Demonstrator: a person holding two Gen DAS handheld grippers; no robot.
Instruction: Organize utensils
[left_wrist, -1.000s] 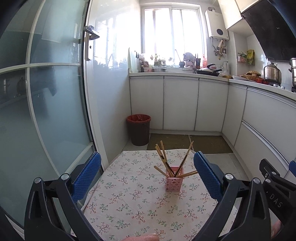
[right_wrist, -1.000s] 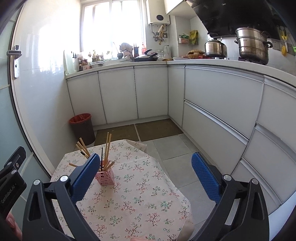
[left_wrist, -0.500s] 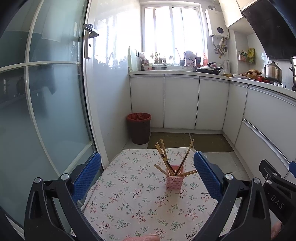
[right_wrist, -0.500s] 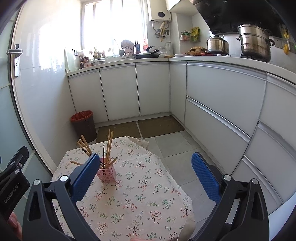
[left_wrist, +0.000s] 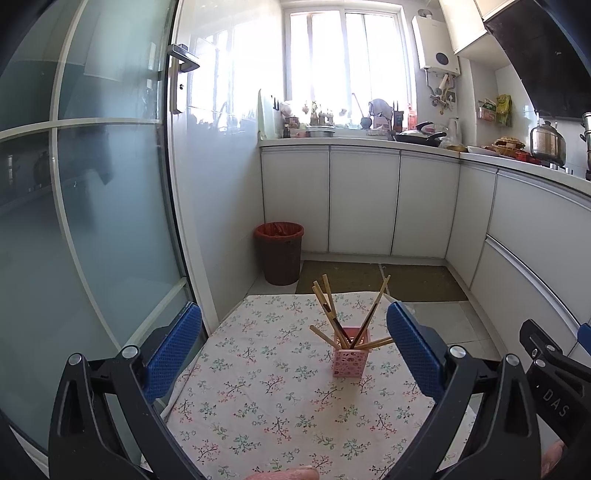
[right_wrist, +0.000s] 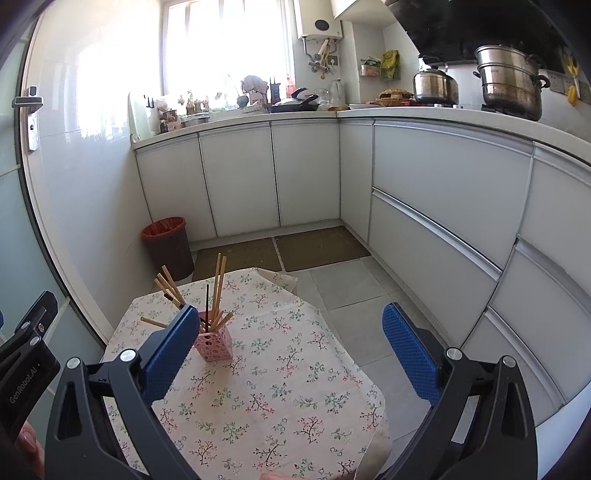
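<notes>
Holding both grippers wide apart and empty, back from the pink holder (left_wrist: 351, 351).
Chopsticks (left_wrist: 334, 317) splay loosely ahead of your left gripper (left_wrist: 293, 349); your right gripper (right_wrist: 291, 345) points right of them.

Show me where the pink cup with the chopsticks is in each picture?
Left wrist view: the pink cup stands on the flowered cloth, right of centre, beside the right blue pad.
Right wrist view: the cup sits left of centre, partly behind the left blue pad.
Shared landmark: the red-lined bin on the floor beyond.
</notes>
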